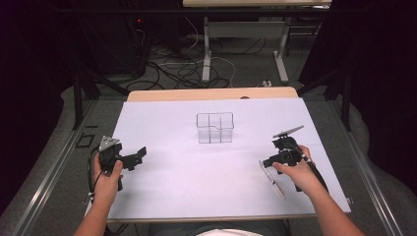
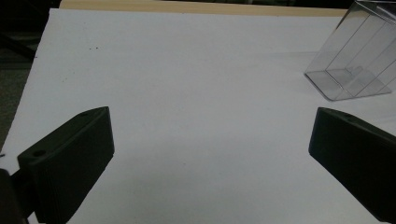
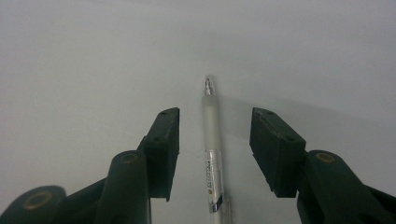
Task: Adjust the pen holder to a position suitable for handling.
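- We are straddling the pen [image 3: 212, 154] with our right gripper [image 3: 215, 140], half open, pads not touching, its length running along the jaws
- Left gripper [image 2: 210, 154] is idling wide open, holding nothing

One slim silver-and-frosted-plastic pen [image 3: 212, 154], lying on the sheet. One clear plastic organiser box [image 1: 215, 128], divided into compartments; four can be made out from above, though the exact count is hard to confirm through the transparent walls. One white paper sheet [image 1: 196, 167] covering one light wooden table top [image 1: 211, 94]. Two black hand-held two-jaw grippers: a left gripper [image 1: 141, 153] and a right gripper [image 1: 268, 162], one in each of the person's two hands.
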`<move>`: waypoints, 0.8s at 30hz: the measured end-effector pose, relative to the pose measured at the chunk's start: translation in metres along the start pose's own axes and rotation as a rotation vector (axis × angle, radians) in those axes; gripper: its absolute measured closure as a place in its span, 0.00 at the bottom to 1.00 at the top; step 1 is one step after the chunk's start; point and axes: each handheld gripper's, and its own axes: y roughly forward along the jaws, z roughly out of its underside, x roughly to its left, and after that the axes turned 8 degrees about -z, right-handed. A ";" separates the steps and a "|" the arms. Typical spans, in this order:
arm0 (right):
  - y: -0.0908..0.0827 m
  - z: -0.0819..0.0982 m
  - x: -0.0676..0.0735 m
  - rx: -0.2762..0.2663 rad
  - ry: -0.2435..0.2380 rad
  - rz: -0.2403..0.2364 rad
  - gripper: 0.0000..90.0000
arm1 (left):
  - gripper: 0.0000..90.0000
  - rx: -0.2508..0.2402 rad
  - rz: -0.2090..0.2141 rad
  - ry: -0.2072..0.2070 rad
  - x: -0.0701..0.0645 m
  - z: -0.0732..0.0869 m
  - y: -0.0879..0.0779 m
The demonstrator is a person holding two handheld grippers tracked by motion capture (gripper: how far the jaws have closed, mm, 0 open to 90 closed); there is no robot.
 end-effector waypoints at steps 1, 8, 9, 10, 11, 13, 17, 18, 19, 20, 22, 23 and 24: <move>0.000 0.001 -0.001 0.006 -0.007 0.003 0.61 | 0.00 0.000 0.000 0.000 0.000 0.000 0.000; 0.005 0.006 -0.009 0.045 0.024 0.006 0.69 | 0.00 0.000 -0.001 0.000 0.000 0.000 0.000; 0.005 0.006 -0.010 0.050 0.025 0.009 0.70 | 0.00 0.000 -0.001 0.001 0.000 0.000 0.000; 0.006 0.007 -0.011 0.051 0.023 0.013 0.70 | 0.00 -0.001 -0.001 0.001 0.000 0.000 0.000; 0.007 0.007 -0.011 0.051 0.028 0.014 0.71 | 0.00 0.001 -0.002 0.002 0.000 0.000 0.000; 0.008 0.007 -0.012 0.058 0.037 0.002 0.72 | 0.00 0.001 0.002 0.009 -0.001 -0.001 0.001; 0.012 0.007 -0.011 0.076 0.029 -0.002 0.75 | 0.00 0.009 0.006 0.010 -0.002 0.000 0.002; 0.013 0.006 -0.010 0.079 0.035 0.000 0.75 | 0.00 0.007 0.006 0.009 -0.002 0.000 0.002; 0.014 0.006 -0.010 0.083 0.032 -0.001 0.76 | 0.00 0.004 0.006 0.009 -0.002 0.000 0.002; 0.016 0.006 -0.009 0.080 0.028 -0.002 0.77 | 0.00 0.003 0.004 0.011 -0.001 0.000 0.001; 0.019 0.005 -0.008 0.093 0.017 0.005 0.77 | 0.00 0.002 0.004 0.010 -0.001 0.000 0.001; 0.020 0.005 -0.008 0.094 0.017 0.005 0.77 | 0.00 0.003 0.004 0.010 -0.001 0.000 0.001; 0.020 0.005 -0.007 0.100 0.013 0.006 0.77 | 0.00 0.003 0.004 0.010 -0.001 0.000 0.001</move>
